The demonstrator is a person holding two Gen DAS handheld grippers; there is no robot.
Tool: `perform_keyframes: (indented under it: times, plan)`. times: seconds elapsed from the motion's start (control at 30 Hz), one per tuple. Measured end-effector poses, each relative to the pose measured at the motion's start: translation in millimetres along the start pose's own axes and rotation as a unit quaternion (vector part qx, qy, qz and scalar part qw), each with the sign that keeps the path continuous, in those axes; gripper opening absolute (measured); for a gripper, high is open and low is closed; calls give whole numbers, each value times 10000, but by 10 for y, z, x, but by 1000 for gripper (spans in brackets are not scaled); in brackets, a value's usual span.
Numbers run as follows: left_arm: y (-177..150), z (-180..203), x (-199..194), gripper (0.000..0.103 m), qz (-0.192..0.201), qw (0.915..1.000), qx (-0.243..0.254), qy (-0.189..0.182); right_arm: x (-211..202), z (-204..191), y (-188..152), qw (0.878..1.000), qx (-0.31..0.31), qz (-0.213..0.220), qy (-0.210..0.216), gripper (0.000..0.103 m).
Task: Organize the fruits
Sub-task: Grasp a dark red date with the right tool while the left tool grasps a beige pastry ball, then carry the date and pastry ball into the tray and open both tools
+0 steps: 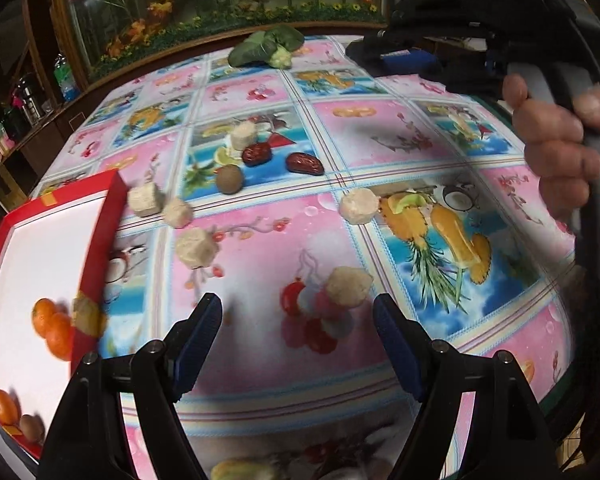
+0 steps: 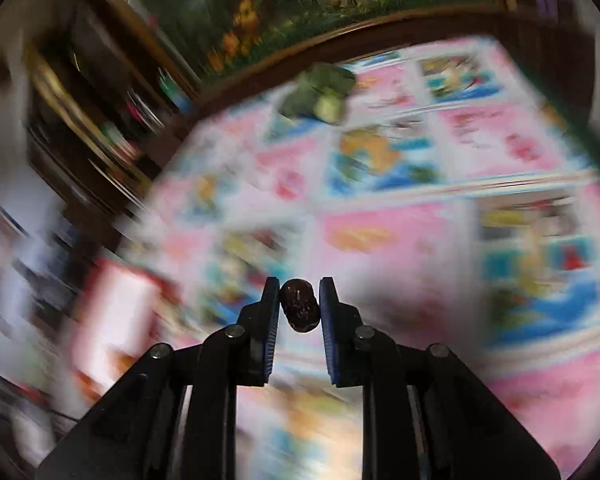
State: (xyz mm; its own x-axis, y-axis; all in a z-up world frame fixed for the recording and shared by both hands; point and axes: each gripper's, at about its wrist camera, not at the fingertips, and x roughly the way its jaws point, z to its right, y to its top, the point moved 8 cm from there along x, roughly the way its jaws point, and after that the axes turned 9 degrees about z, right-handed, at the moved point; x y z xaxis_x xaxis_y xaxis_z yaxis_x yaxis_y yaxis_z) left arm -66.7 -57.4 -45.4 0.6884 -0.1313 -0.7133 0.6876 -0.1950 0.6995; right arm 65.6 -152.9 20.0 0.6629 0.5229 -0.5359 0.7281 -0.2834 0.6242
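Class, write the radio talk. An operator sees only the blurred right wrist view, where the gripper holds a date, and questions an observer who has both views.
Operator: My right gripper is shut on a date, but everything beyond it is smeared. What is in the red tray?
Observer: The red tray holds oranges and a kiwi.
Operator: Are there more loose dates to fetch?
Observer: Yes, two loose dates lie side by side on the tablecloth, out in front of the open, empty left gripper.
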Motion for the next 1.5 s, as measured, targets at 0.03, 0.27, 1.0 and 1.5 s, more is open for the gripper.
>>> perform_keyframes:
  times: [0.03,0.27,1.0,1.5]
  plan:
    - [-3,20,22,75,-11,10000,-7,-20,46,-26,25,9997,169,62,186,22]
    - [24,133,85,56,-19,9998,-46,-180,209,330,-302,9980,352,-470,-221,22]
    - [-12,-236,-186,24,348,9983,-456,72,130,92,-319,9989,-280,-118,-366,22]
    - [-93,-1000,-659,24,897,9873,-1028,817,128,-19,-337,9972,-567,165,-461,22]
